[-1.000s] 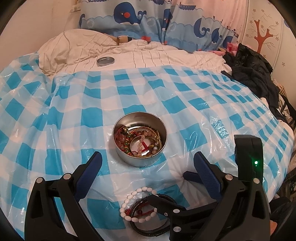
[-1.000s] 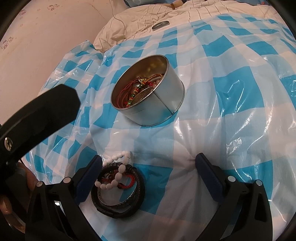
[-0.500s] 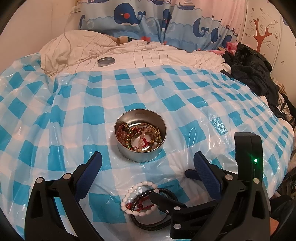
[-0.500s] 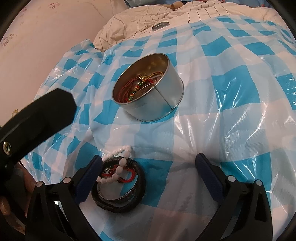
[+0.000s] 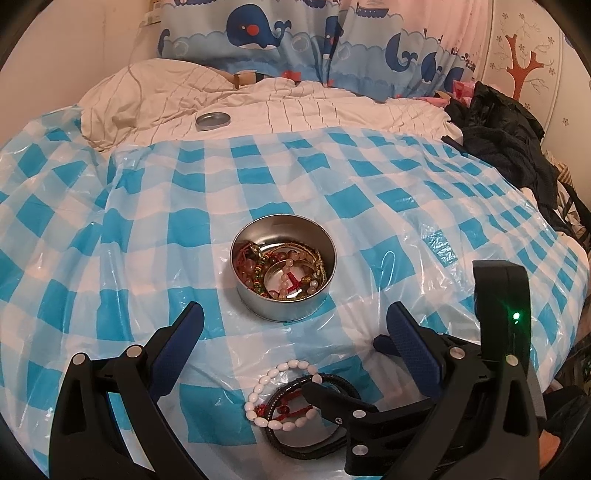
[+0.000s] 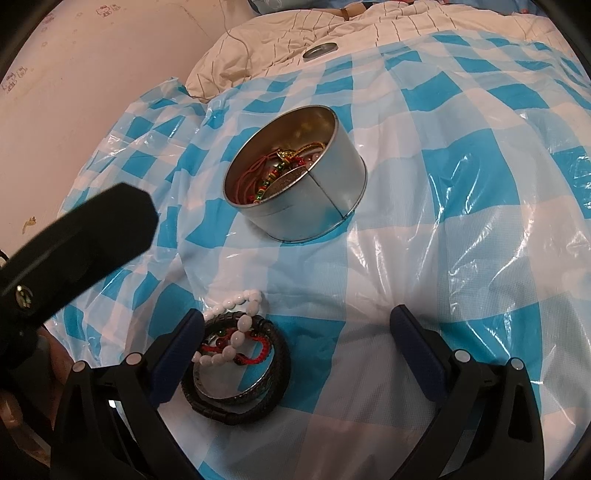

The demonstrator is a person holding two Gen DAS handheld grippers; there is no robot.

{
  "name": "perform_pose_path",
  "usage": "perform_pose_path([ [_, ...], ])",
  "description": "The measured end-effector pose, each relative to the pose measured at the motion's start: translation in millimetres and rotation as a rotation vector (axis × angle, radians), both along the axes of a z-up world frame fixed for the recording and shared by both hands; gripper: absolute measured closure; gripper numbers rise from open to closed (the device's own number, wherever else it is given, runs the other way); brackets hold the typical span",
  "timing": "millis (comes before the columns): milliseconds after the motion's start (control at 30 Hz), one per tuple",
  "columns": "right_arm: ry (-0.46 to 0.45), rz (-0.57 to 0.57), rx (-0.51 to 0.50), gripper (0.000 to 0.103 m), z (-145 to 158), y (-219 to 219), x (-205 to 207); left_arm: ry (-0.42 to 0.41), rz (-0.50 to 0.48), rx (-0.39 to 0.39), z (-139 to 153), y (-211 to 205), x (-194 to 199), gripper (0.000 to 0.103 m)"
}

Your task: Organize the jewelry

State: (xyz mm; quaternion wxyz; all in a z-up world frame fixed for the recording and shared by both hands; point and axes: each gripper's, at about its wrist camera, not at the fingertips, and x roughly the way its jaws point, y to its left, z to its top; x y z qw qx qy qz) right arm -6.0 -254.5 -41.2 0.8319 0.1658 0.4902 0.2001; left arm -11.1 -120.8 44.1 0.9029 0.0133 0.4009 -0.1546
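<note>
A round metal tin (image 5: 282, 306) stands on the blue-and-white checked plastic sheet (image 5: 110, 229), with several bead and cord bracelets inside. Nearer to me lies a small pile: a white bead bracelet (image 5: 263, 387), a red cord and a black leather bracelet (image 6: 240, 410). My left gripper (image 5: 293, 321) hovers open between tin and pile, holding nothing. My right gripper (image 6: 297, 325) is open too, low over the sheet. Its left finger (image 6: 177, 354) sits beside the pile and hides part of it. In the right wrist view the tin (image 6: 317, 199) is ahead.
The tin's lid (image 5: 213, 120) lies far back on a cream striped quilt (image 5: 295, 107). Dark clothing (image 5: 509, 147) is heaped at the right edge of the bed. A whale-print curtain (image 5: 295, 33) hangs behind. A pale wall (image 6: 74, 74) borders the left side.
The left wrist view has drawn back slightly, so tin and bracelet pile sit a little farther up. Both grippers stay open, and the pile has not moved on the sheet.
</note>
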Motion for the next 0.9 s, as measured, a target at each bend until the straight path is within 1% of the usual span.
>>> perform_pose_path([
  [233,0.016,0.005,0.030,0.006,4.2,-7.6,-2.4,0.006,0.010,-0.026,6.3,20.1,1.0,0.008],
  [333,0.029,-0.007,0.043,0.007,8.8,-16.2,-4.9,0.010,0.044,-0.036,8.5,41.1,5.8,0.008],
  [400,0.026,-0.019,0.045,0.007,13.3,-23.5,-7.3,0.039,0.076,-0.064,4.5,61.4,8.8,0.008],
  [467,0.022,-0.032,0.040,0.007,16.8,-30.6,-9.5,0.079,0.104,-0.113,-2.7,80.9,11.3,0.008],
  [533,0.023,-0.055,0.034,0.007,19.2,-39.1,-12.1,0.100,0.118,-0.136,-9.4,92.6,12.9,0.008],
  [600,0.032,-0.064,0.029,0.007,19.0,-44.8,-13.0,0.105,0.110,-0.125,-15.2,94.1,11.1,0.008],
  [667,0.030,-0.054,0.005,0.007,21.4,-45.3,-14.5,0.104,0.066,-0.104,-19.7,85.7,7.3,0.008],
  [767,0.007,0.001,-0.039,0.007,26.4,-38.3,-18.9,0.110,0.001,-0.048,-26.7,68.6,1.5,0.008],
  [833,-0.010,0.038,-0.048,0.007,29.2,-31.7,-22.4,0.112,-0.013,-0.014,-30.2,61.3,0.9,0.008],
  [900,-0.031,0.086,-0.068,0.007,31.0,-19.6,-26.0,0.119,0.003,-0.016,-30.7,61.7,2.6,0.008],
])
